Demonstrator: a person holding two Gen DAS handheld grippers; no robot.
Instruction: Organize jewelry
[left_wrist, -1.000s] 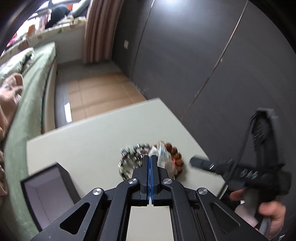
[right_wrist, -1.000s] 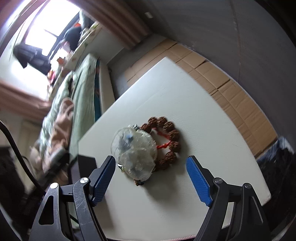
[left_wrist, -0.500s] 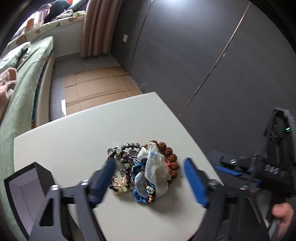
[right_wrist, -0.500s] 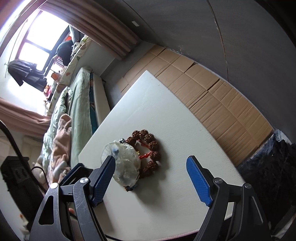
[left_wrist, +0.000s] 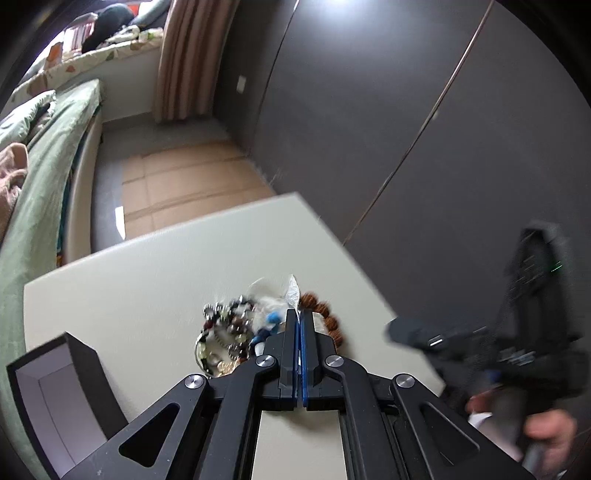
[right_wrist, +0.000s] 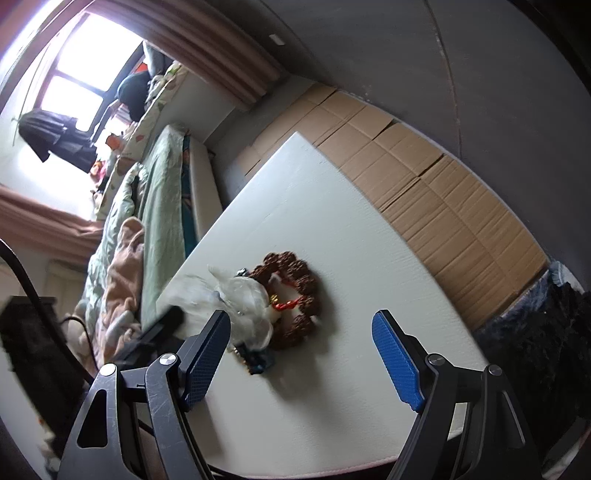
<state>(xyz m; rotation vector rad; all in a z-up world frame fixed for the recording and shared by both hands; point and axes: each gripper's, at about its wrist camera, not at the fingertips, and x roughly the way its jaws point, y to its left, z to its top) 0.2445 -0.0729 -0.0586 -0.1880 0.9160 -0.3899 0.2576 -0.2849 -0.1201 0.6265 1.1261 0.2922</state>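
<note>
Left tongs (left_wrist: 298, 314) are pinched tight on a clear plastic bag (left_wrist: 293, 293) in the jewelry pile (left_wrist: 236, 332), right under their tips. Right tongs (right_wrist: 301, 354) are wide open, holding nothing, farther off; the brown bead bracelet (right_wrist: 295, 295) lies just ahead.

On the desk (right_wrist: 332, 221) lies the jewelry pile (left_wrist: 236, 336). A bead bracelet (right_wrist: 295, 295) sits on the pile's right side, touching it. An open box (left_wrist: 55, 398) stands left of the pile. The bed (left_wrist: 40, 177) runs beyond the desk's left edge.
</note>
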